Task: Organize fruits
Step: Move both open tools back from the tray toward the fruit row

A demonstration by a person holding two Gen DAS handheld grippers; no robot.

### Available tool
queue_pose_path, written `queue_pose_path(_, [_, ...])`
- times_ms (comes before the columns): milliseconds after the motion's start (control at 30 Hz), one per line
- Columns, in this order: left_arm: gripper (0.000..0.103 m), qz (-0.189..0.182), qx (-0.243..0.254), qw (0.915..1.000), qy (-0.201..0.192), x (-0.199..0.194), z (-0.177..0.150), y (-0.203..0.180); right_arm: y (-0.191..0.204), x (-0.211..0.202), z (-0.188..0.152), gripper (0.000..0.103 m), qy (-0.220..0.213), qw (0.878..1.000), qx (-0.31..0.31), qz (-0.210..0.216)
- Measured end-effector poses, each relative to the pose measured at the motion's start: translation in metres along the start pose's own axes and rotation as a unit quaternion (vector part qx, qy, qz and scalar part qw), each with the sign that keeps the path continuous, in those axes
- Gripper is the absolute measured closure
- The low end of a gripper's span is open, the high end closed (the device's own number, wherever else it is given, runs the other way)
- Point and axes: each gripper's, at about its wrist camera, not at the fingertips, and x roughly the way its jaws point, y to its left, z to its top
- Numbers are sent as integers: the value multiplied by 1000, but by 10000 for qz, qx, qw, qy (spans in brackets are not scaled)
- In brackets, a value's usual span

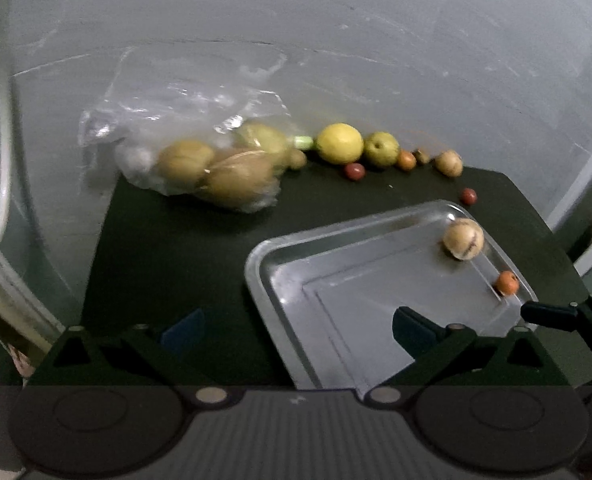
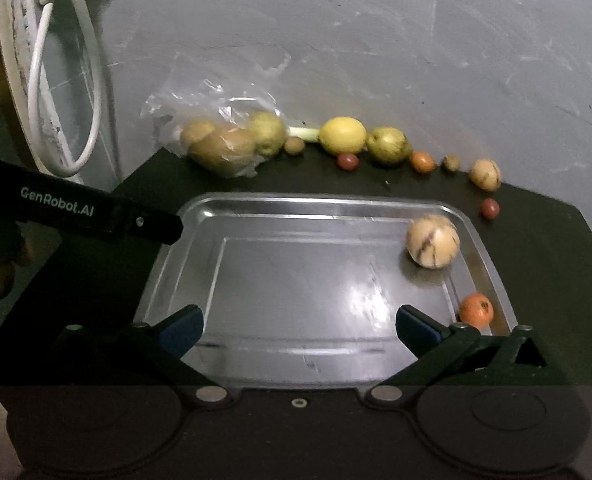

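A metal tray lies on the dark table and holds a pale striped fruit and a small orange fruit along its right side. A clear plastic bag with brownish fruits lies at the table's back. Beside it runs a row of loose fruit: a yellow lemon, a green fruit and small red and orange ones. My left gripper is open over the tray's left edge. My right gripper is open above the tray's front, empty.
A grey wall rises right behind the table. A white cable hangs at the left. The table edge drops off at the left and right. The left gripper's black body reaches in over the tray's left corner.
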Motion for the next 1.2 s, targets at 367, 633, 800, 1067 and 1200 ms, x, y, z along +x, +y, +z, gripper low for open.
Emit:
queue_pose_path(367, [1, 162, -222, 9990, -346, 15, 29, -1, -14, 15, 19, 1, -60, 9998, -179, 28])
queue_pose_path(633, [1, 159, -258, 9980, -547, 36, 56, -21, -46, 33, 35, 1, -126, 9997, -194, -18])
queue_pose_path(800, [1, 168, -290, 9975, -618, 49, 72, -32, -64, 40, 44, 1, -206, 9996, -184, -59])
queue_pose_path(1067, [1, 199, -288, 9974, -634, 67, 87, -47, -93, 48, 55, 1, -300, 9994, -73, -149])
queue_pose_path(1200, [1, 193, -314, 9975, -602, 78, 93, -55, -109, 53, 56, 1, -310, 9993, 29, -212])
